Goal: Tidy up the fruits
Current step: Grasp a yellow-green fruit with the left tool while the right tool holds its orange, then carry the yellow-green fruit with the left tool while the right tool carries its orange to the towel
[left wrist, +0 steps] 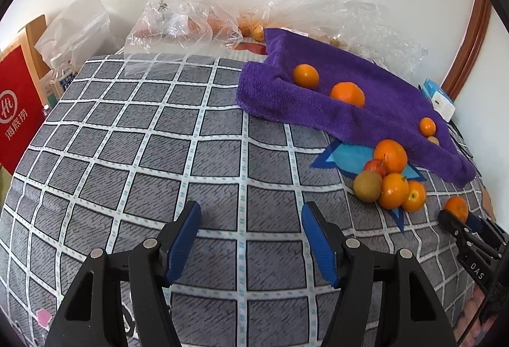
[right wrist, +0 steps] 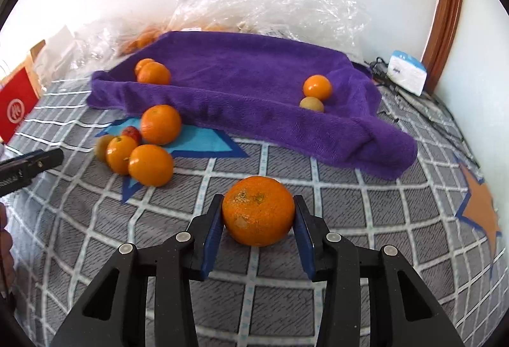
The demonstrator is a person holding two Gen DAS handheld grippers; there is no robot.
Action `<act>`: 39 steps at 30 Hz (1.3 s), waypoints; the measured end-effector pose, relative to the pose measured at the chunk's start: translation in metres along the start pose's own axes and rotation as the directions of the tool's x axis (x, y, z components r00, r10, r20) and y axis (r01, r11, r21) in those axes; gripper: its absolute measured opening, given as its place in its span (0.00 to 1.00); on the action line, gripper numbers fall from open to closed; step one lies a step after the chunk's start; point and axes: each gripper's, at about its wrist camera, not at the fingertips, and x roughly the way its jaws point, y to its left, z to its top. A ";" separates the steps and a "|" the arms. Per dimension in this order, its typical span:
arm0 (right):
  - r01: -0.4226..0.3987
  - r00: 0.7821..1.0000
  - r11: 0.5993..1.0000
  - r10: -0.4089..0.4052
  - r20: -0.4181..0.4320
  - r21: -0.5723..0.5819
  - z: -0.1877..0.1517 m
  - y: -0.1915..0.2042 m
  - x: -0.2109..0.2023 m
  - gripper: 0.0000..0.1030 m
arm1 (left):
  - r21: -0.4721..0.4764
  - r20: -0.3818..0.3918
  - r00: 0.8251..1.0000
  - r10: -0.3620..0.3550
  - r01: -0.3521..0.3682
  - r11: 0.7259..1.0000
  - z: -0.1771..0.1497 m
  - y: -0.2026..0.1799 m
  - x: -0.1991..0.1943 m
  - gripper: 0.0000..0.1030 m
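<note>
Taking the purple towel (right wrist: 241,86) as landmark: far to its left, the left gripper (left wrist: 251,239) hangs released over bare checked bedsheet (left wrist: 159,156), nothing between its blue pads. At the towel's front-left edge, on a blue star patch (right wrist: 203,140), sits a cluster of oranges (right wrist: 149,164) with a brownish fruit and a small red one, all touching. On the towel lie two oranges at its left end and an orange with a small tan fruit at its right. In front of the towel, the right gripper (right wrist: 258,216) is grasping a large orange (right wrist: 258,215), both pads pressed to its sides, the fruit resting on or just above the sheet.

Risks, as I judge them: the pads hold near the orange's widest part, so a loose squeeze could let it roll out. Setting it against the cluster may scatter those fruits across the soft, sloping bedding.
</note>
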 end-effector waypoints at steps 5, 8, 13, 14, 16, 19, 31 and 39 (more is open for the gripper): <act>-0.020 1.000 0.999 0.020 0.005 0.030 -0.008 -0.006 -0.010 0.40 | -0.034 0.000 0.999 -0.036 0.036 0.999 0.004 0.003 -0.007 0.62; -0.023 1.000 0.998 0.023 0.011 0.058 -0.009 -0.013 -0.017 0.40 | -0.014 0.000 0.999 -0.047 0.047 0.999 0.009 -0.008 -0.004 0.62; -0.011 1.000 0.995 0.008 0.027 0.101 -0.009 -0.029 -0.025 0.40 | 0.021 -0.035 0.992 -0.124 0.125 0.992 0.014 -0.033 0.005 0.61; -0.009 1.000 0.994 0.006 0.025 0.110 -0.010 -0.032 -0.025 0.40 | 0.036 -0.038 0.991 -0.131 0.132 0.991 0.014 -0.039 0.007 0.61; -0.009 1.000 0.992 0.006 0.026 0.127 -0.011 -0.038 -0.025 0.40 | 0.070 -0.040 0.992 -0.120 0.123 0.990 0.013 -0.048 0.011 0.61; 0.001 1.000 0.991 -0.004 0.025 0.137 -0.014 -0.045 -0.024 0.40 | 0.070 -0.050 0.989 -0.141 0.144 0.987 0.012 -0.054 0.017 0.52; -0.016 1.000 0.984 0.017 0.000 0.176 -0.015 -0.053 -0.012 0.40 | 0.142 -0.025 0.988 -0.149 0.151 0.978 0.018 -0.078 0.029 0.25; -0.022 1.000 0.992 0.024 -0.019 0.126 -0.010 -0.040 -0.006 0.40 | 0.113 0.019 0.999 -0.035 0.033 0.993 0.014 -0.045 0.018 0.26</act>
